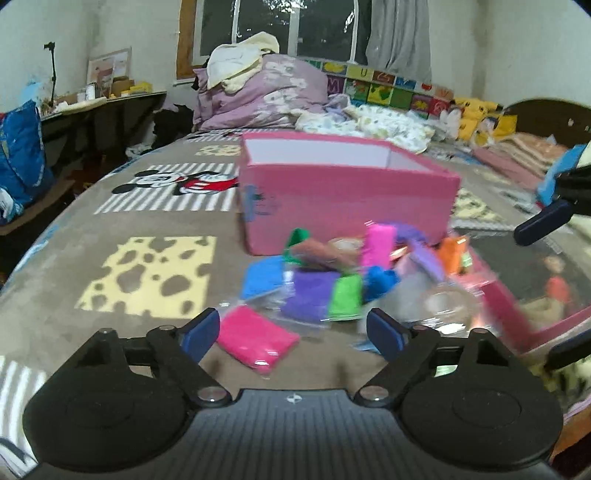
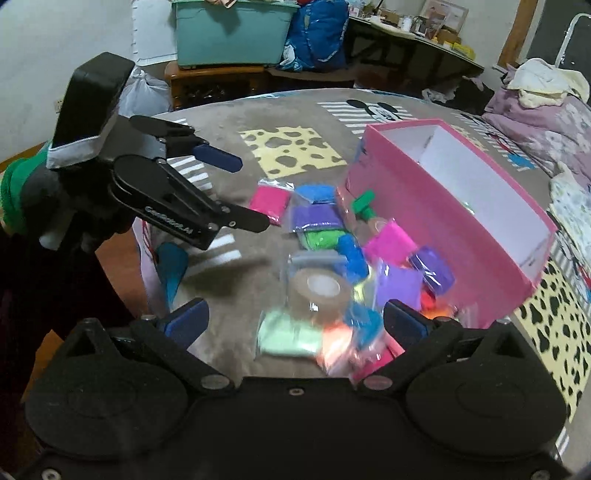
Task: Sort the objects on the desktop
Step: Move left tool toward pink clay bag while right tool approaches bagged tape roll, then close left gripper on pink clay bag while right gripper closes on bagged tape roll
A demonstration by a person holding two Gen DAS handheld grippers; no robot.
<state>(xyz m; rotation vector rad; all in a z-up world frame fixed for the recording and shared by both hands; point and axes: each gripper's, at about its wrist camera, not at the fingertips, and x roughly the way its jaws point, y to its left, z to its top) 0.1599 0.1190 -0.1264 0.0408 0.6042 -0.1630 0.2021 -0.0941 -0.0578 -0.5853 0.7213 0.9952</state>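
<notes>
Several small bags of coloured clay lie in a heap on the bed blanket: a hot-pink one (image 1: pixel 258 341), purple (image 1: pixel 310 291), green (image 1: pixel 345 297) and blue (image 1: pixel 264 277). A brown tape roll (image 2: pixel 319 291) sits in the heap. Behind it stands an open pink box (image 1: pixel 343 199) with a bare white inside (image 2: pixel 476 192). My left gripper (image 1: pixel 291 332) is open, low over the hot-pink bag, and also shows in the right wrist view (image 2: pixel 247 192). My right gripper (image 2: pixel 295 323) is open above the tape roll and a pale green bag (image 2: pixel 288 338); its dark fingers (image 1: pixel 543 221) show at the right edge.
A glossy pink-edged lid or board (image 1: pixel 535 291) lies right of the heap. Folded bedding (image 1: pixel 266 92) and cushions pile up behind the box. Off the bed's far edge stand a teal bin (image 2: pixel 232 33) and a cluttered desk (image 2: pixel 413 40).
</notes>
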